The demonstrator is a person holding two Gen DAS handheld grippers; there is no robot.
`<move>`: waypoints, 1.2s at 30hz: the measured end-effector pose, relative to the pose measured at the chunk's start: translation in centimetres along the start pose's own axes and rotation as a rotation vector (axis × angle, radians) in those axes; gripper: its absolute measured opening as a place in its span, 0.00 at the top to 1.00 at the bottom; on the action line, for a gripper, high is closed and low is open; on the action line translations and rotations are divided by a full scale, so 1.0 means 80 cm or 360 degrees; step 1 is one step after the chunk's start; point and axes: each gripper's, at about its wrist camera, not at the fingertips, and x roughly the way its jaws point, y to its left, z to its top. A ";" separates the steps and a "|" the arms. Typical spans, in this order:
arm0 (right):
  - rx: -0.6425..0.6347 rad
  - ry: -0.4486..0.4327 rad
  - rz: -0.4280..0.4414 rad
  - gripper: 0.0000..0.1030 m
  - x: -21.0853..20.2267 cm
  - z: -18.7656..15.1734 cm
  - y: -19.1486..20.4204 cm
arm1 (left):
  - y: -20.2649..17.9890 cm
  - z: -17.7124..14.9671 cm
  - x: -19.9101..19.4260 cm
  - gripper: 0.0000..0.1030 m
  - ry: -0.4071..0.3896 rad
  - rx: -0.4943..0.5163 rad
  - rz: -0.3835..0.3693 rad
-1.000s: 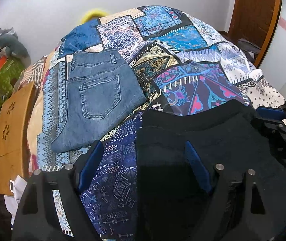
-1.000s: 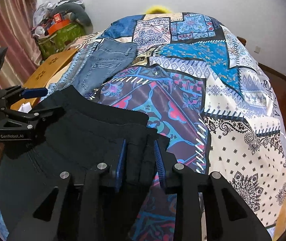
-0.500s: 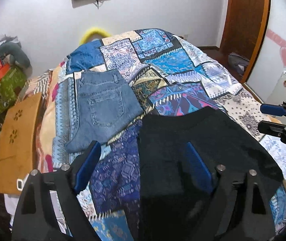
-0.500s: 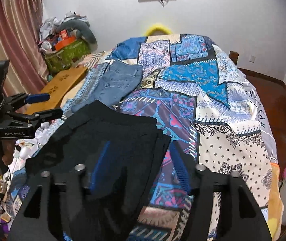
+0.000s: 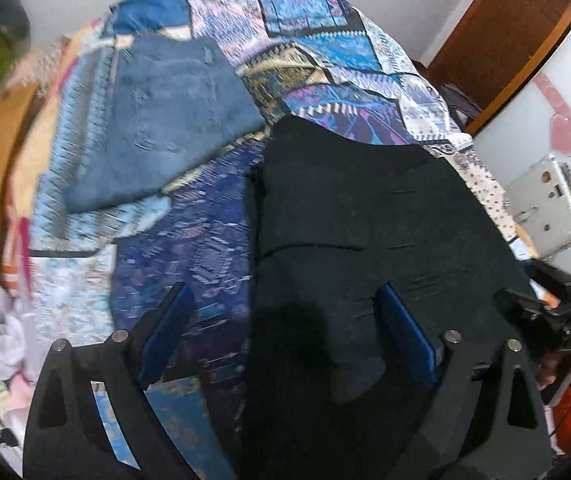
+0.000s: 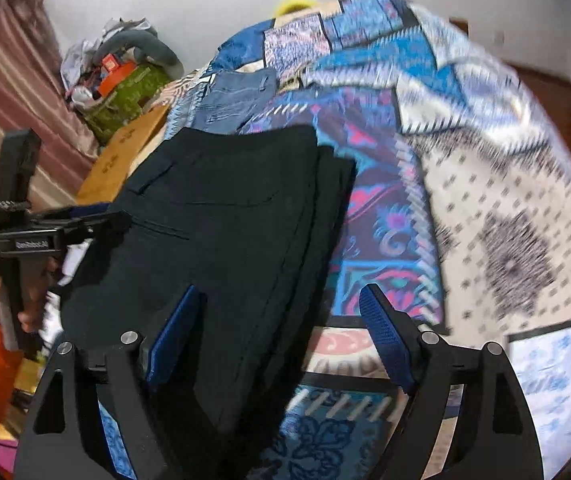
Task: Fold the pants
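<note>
Folded black pants [image 5: 365,232] lie on the patchwork bedspread near the bed's near end; they also show in the right wrist view [image 6: 221,216], with a back pocket facing up. My left gripper [image 5: 285,320] is open and empty, held over the pants' left edge. My right gripper [image 6: 277,320] is open and empty, held over the pants' right edge. Each gripper shows in the other's view: the right gripper [image 5: 533,316] at the right, the left gripper [image 6: 65,224] at the left.
Folded blue jeans [image 5: 165,112] lie further up the bed at the left, also seen in the right wrist view [image 6: 237,96]. A wooden board [image 6: 125,152] and a heap of clutter [image 6: 121,68] stand left of the bed. A door [image 5: 497,36] is at the right.
My right gripper opened and let go of the black pants. Both grippers lifted back from the pants, then swung nearer over them; the pants stay folded on the bed.
</note>
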 end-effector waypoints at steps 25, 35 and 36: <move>-0.0078 0.0101 0.0098 0.75 0.009 0.036 0.011 | 0.003 0.023 0.005 0.62 0.0081 -0.0222 -0.0264; -0.0280 -0.0096 0.0035 0.81 -0.028 0.066 0.072 | -0.027 0.019 -0.085 0.73 -0.0240 0.0054 -0.0032; -0.0308 -0.0120 0.0031 0.81 -0.030 0.075 0.080 | -0.026 0.023 -0.098 0.73 -0.0288 0.0070 -0.0009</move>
